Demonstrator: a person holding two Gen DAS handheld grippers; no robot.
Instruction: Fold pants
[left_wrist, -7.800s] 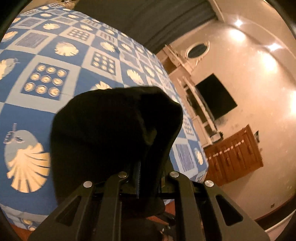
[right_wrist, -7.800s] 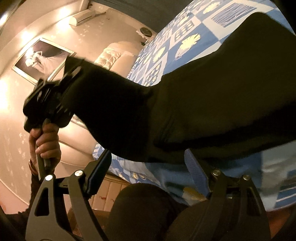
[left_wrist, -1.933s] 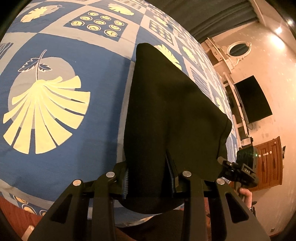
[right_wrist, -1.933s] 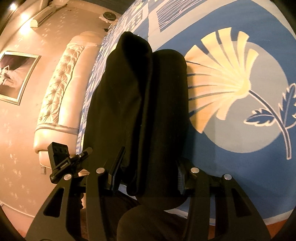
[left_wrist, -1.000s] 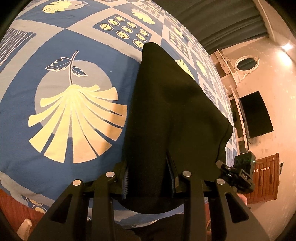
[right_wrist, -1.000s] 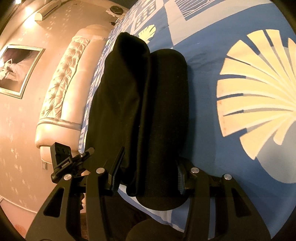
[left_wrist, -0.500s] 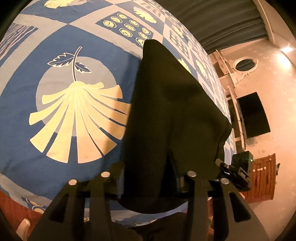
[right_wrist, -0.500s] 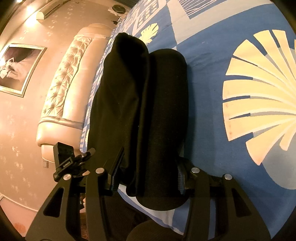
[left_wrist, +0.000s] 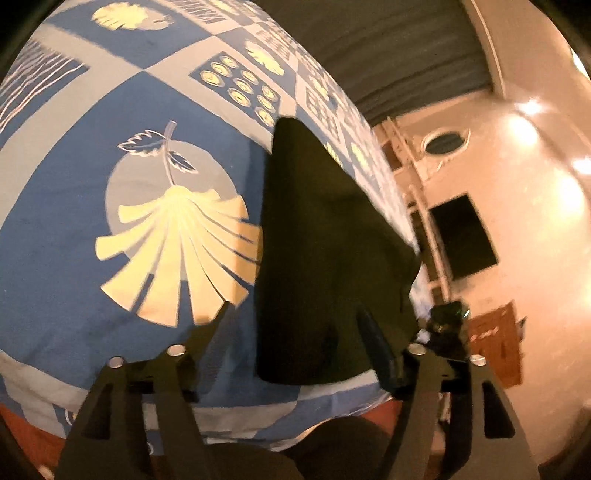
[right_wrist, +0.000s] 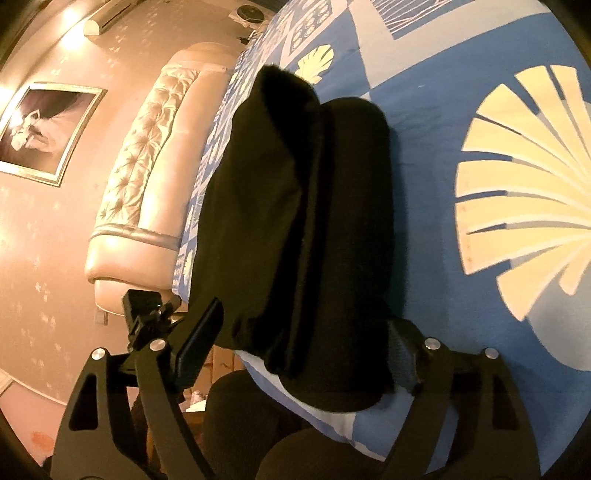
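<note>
The black pants (left_wrist: 325, 258) lie folded into a long narrow bundle on the blue patterned bedspread (left_wrist: 74, 258), near end at the bed's front edge. My left gripper (left_wrist: 295, 325) is at that end, its jaws opening. The cloth lies between them nearer the right finger, with a wide gap to the left finger (left_wrist: 218, 325), and no pad presses it. In the right wrist view the pants (right_wrist: 295, 221) show two stacked layers. My right gripper (right_wrist: 306, 321) straddles the near end, its jaws opening, both pads off the fabric. Each gripper shows in the other's view, left gripper (right_wrist: 147, 317), right gripper (left_wrist: 447, 325).
The person's dark-clad knees (right_wrist: 236, 413) sit just below the bed edge. A cream tufted headboard (right_wrist: 147, 166) and a framed picture (right_wrist: 40, 129) are to the left. A dark wall screen (left_wrist: 461, 236), a wooden cabinet (left_wrist: 495, 343) and grey curtains (left_wrist: 388, 55) stand beyond the bed.
Both grippers have spread their jaws and let go of the pants' near end. The left gripper has drifted sideways, so the pants sit nearer its right finger. The pants lie still.
</note>
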